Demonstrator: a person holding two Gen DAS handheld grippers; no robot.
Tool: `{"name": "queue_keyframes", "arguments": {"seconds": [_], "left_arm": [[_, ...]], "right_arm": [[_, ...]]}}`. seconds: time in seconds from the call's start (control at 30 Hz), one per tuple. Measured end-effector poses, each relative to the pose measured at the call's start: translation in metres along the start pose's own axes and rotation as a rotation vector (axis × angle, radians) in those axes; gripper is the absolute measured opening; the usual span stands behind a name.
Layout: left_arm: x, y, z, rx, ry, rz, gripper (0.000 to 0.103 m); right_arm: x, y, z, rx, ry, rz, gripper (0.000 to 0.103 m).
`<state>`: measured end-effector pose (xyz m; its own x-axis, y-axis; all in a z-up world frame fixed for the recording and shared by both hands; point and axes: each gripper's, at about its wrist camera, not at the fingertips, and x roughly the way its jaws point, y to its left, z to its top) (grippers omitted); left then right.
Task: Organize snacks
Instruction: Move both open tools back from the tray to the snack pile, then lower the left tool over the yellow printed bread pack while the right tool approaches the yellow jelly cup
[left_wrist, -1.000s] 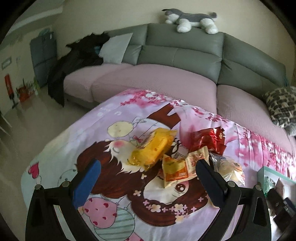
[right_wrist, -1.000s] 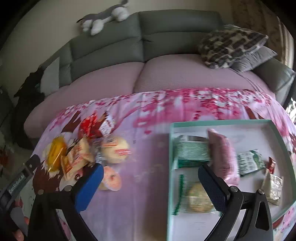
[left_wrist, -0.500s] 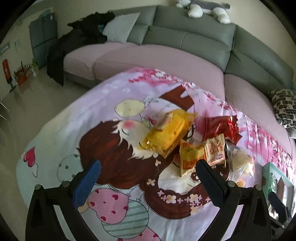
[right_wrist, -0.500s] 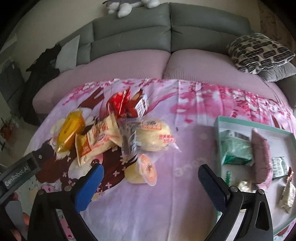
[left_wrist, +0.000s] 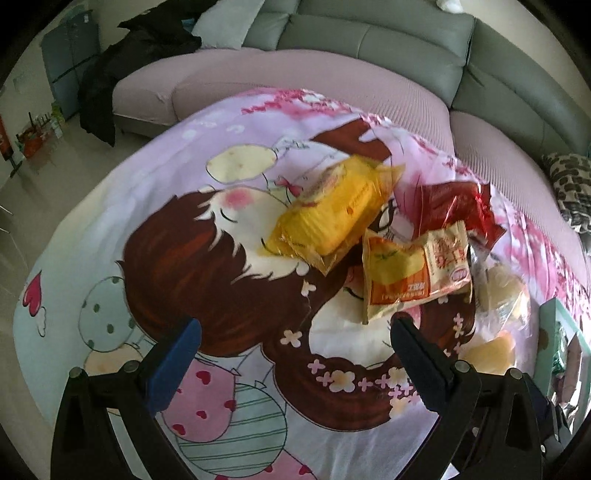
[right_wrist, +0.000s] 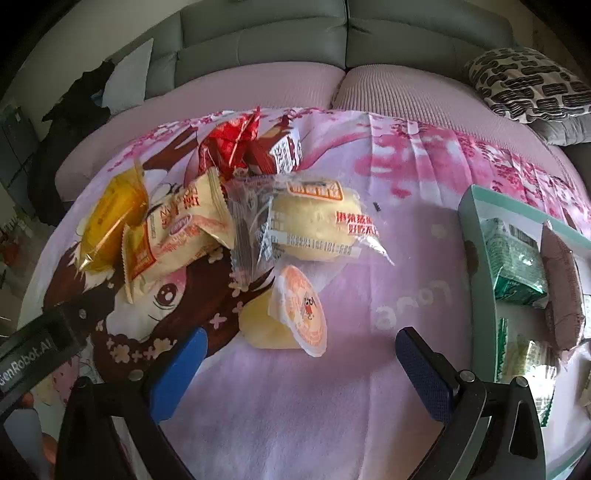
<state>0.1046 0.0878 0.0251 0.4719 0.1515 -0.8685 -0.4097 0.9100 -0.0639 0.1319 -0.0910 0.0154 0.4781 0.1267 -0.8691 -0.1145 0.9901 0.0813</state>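
A heap of loose snacks is seen on the pink cartoon-printed cloth (right_wrist: 369, 406) that covers the table, and a mint-green shallow tray (right_wrist: 476, 236) with some packets already in it lies at the right edge of the cloth.

The largest loose piece, the round pale bun in a clear plastic wrapper (right_wrist: 314, 225), lies in the middle of the cloth with its long axis running left to right. It is judged to be light and soft, easily squashed, with a slippery film; it is best taken across its short width, gently.

The yellow crinkly packet (left_wrist: 332, 214) lies near the left edge, its long axis slanted toward the far right. The cream-and-orange flat packet (left_wrist: 413, 269) lies just beside it and partly over it. Both are judged to be light and crackly. The red foil packet (right_wrist: 236, 144) lies at the far edge.

The small jelly cup with an orange foil lid (right_wrist: 295, 314) lies tipped on its side, the lid turned toward the right. It is judged stiffer, but smooth, so it should be gripped across the cup wall.

The right gripper (right_wrist: 295, 354) is held just before this cup, its fingers wide apart and empty. The left gripper (left_wrist: 291, 343) is also spread open over bare cloth, nothing being held.
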Motion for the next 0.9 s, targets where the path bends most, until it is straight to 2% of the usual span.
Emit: {"name": "queue_keyframes", "arguments": {"seconds": [0.23,0.57,0.77,0.9], "left_arm": [[0.0119,-0.0037,-0.0033,0.006,0.038,-0.01,0.102],[0.0104,-0.0043,-0.002,0.001,0.034,-0.019,0.102],[0.0083,-0.0055,-0.0019,-0.003,0.029,-0.025,0.102],[0.0068,-0.0066,-0.0018,-0.004,0.027,-0.031,0.102]], "right_arm": [[0.0066,0.0039,-0.0011,-0.027,0.001,-0.037,0.103],[0.0083,0.0001,-0.001,-0.043,-0.015,-0.082,0.1],[0.0061,-0.0009,0.0005,-0.056,-0.035,-0.086,0.089],[0.0021,0.0039,0.0008,-0.074,-0.051,-0.071,0.07]]}}
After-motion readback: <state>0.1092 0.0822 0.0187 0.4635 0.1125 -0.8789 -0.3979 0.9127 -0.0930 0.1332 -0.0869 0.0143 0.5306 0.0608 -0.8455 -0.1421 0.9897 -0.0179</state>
